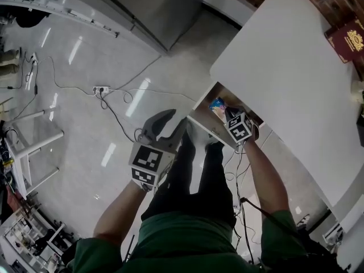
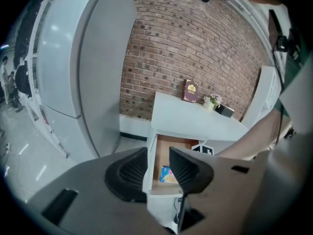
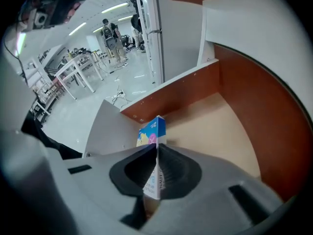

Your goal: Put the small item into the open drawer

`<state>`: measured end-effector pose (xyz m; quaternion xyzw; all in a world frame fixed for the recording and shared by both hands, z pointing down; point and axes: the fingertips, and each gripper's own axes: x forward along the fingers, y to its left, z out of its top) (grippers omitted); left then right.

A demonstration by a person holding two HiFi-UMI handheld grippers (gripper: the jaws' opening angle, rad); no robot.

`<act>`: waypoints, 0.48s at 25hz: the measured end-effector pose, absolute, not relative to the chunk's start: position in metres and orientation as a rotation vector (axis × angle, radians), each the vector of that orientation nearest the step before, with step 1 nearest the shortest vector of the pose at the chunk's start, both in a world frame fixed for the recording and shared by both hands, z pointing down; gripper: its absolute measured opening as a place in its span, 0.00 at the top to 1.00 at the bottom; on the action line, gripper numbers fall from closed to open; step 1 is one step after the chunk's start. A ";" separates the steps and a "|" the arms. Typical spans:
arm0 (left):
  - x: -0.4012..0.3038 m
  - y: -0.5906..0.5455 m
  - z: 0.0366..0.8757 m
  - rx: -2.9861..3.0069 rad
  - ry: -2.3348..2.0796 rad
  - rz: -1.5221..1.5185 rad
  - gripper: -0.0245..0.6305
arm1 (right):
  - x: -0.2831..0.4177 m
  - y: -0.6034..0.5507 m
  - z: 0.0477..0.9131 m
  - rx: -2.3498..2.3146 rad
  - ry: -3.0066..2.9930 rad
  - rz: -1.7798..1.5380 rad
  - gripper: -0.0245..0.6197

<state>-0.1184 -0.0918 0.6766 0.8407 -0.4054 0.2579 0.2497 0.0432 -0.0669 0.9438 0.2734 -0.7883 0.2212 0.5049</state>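
The left hand-held gripper hung over the person's legs. Its jaws were spread, with nothing between them. At about 2 o'clock from it in the head view, the right hand-held gripper reached into the open drawer. Its jaws were pressed on a small blue box, pinching its thin sides. The box stood upright inside the drawer, near the front wall, and its top poked up above the jaws. I could not tell if it touched the drawer floor. Past the drawer lay the white desk. Far back on it, at about 1 o'clock, a dark red book stood by the brick wall with a little plant just beside it.
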 end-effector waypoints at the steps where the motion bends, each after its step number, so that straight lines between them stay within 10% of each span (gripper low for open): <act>1: -0.119 -0.091 0.678 2.286 -1.104 0.701 0.76 | 0.044 -0.066 0.949 0.652 -1.892 0.536 0.93; 12: -0.131 -0.099 0.673 2.273 -1.147 0.658 0.76 | 0.042 -0.054 0.946 0.740 -1.889 0.659 0.80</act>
